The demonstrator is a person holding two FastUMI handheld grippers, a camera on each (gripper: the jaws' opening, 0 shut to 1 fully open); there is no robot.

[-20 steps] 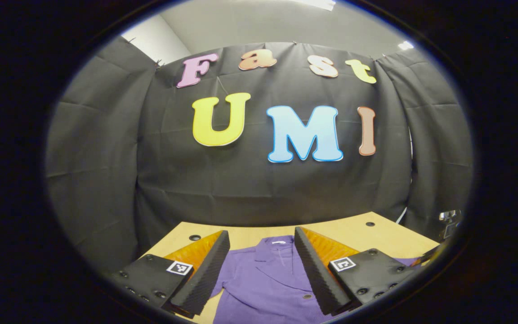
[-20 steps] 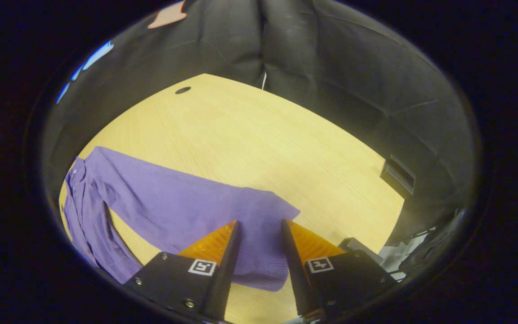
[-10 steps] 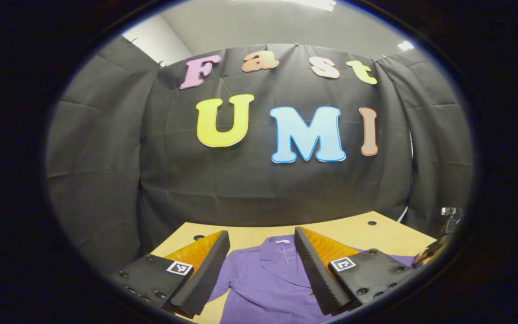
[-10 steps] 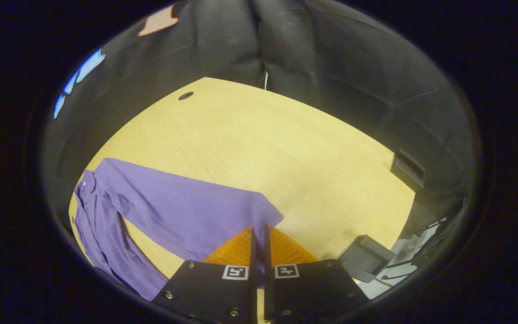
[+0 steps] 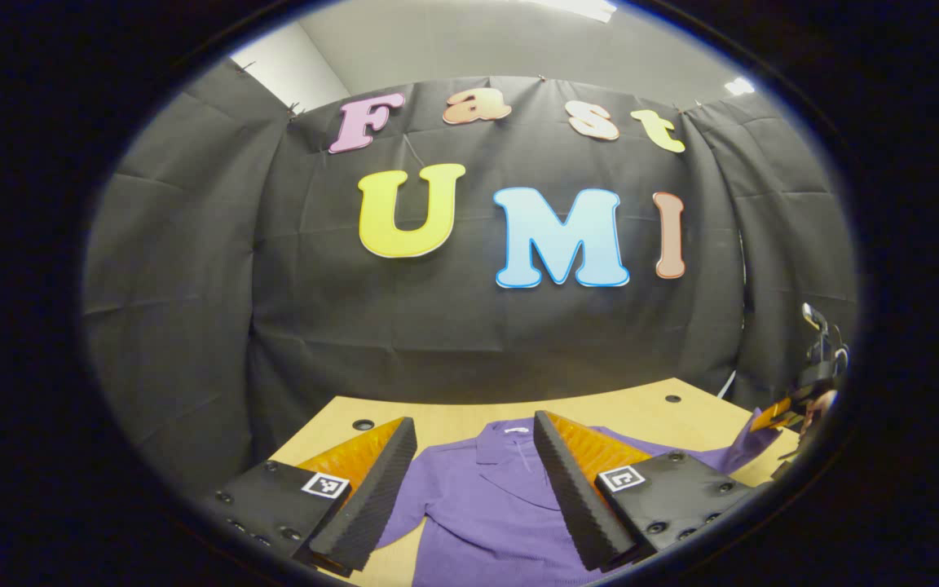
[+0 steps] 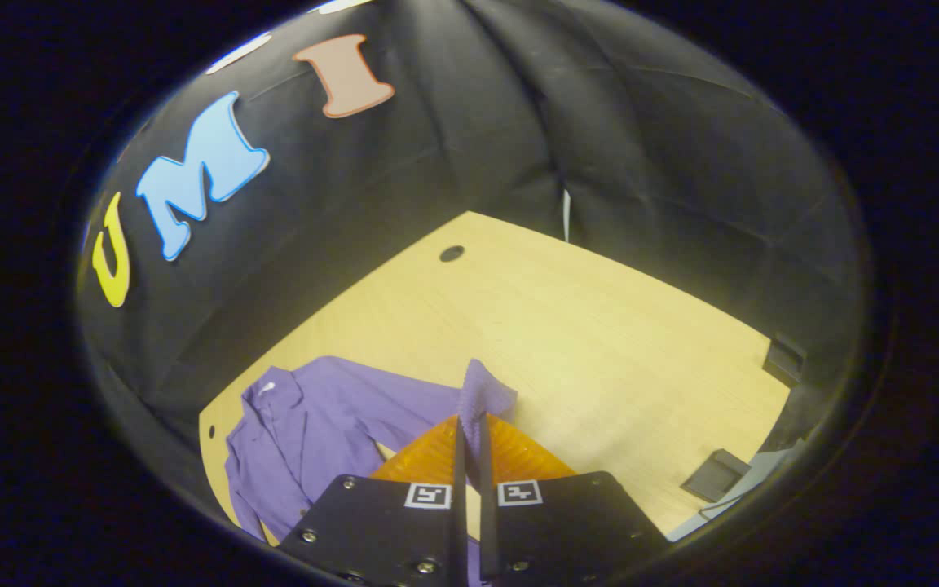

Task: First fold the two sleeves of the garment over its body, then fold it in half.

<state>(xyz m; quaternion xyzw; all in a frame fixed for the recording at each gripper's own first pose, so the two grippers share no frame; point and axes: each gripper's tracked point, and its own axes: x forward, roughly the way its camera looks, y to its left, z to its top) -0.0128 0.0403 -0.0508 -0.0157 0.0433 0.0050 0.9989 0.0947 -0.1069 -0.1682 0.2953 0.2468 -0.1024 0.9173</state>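
Left gripper view, garment: the purple garment point(image 5: 486, 505) is seen flat on the tabletop point(image 5: 641, 408) at lower centre, collar toward the far edge.
Left gripper view, left claw: the left claw point(image 5: 473, 489) is held wide and empty above the garment body.
Left gripper view, right claw: the right claw point(image 5: 775, 416) is seen at the right edge with a sleeve end raised in it.
Right gripper view, right claw: the right claw point(image 6: 469, 432) is closed on the sleeve point(image 6: 478, 391), which stands up between its fingers at lower centre.
Right gripper view, advice: the sleeve is best carried low across toward the body at lower left, laid flat, and released only once it is over the chest.
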